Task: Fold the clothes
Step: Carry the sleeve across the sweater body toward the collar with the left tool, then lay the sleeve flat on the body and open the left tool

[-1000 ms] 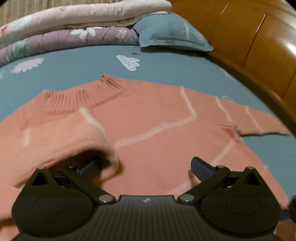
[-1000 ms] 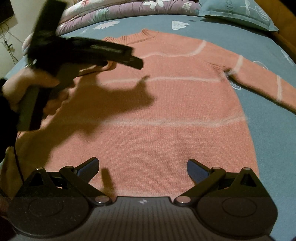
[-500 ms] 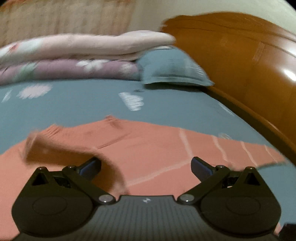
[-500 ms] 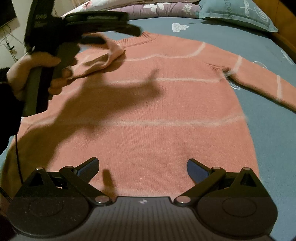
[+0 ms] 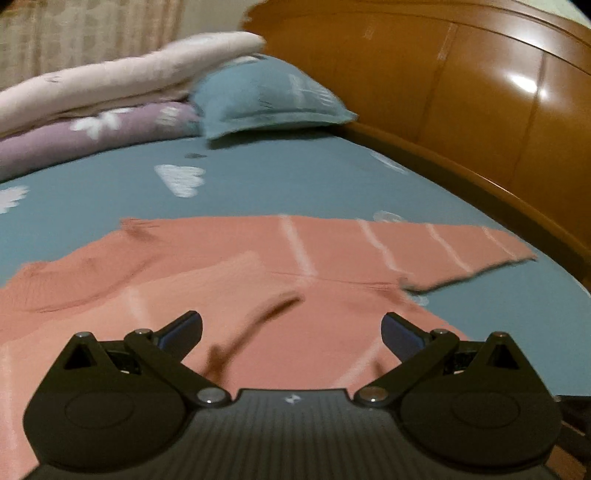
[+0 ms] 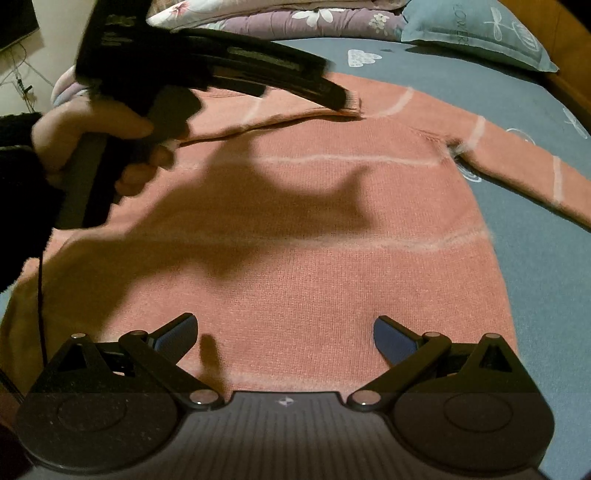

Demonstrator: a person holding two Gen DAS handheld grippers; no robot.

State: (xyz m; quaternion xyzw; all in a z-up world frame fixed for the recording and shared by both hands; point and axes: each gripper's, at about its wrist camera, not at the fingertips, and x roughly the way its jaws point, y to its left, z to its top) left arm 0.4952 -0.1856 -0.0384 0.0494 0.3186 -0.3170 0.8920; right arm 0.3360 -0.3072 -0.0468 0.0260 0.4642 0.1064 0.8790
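1 sweater [image 6: 295, 229], 2 grippers [image 5: 291, 328] [image 6: 284, 332], 1 pillow [image 5: 266, 99]

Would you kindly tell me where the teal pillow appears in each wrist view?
Left wrist: teal pillow upper centre, against the wooden headboard.
Right wrist: teal pillow top right corner.
Shared landmark: white cloud print on the sheet, beyond the sweater's collar.

A bed [image 5: 295, 177] with a blue-grey sheet printed with small white shapes carries everything here. A salmon-pink sweater [image 6: 314, 258] with thin pale stripes lies spread flat on the sheet, one sleeve [image 6: 535, 166] stretched out to the side. At the head of the bed lie a blue pillow [image 5: 266, 99] and, beside it, folded quilts [image 5: 110, 99], a pale one on a purple flowered one.
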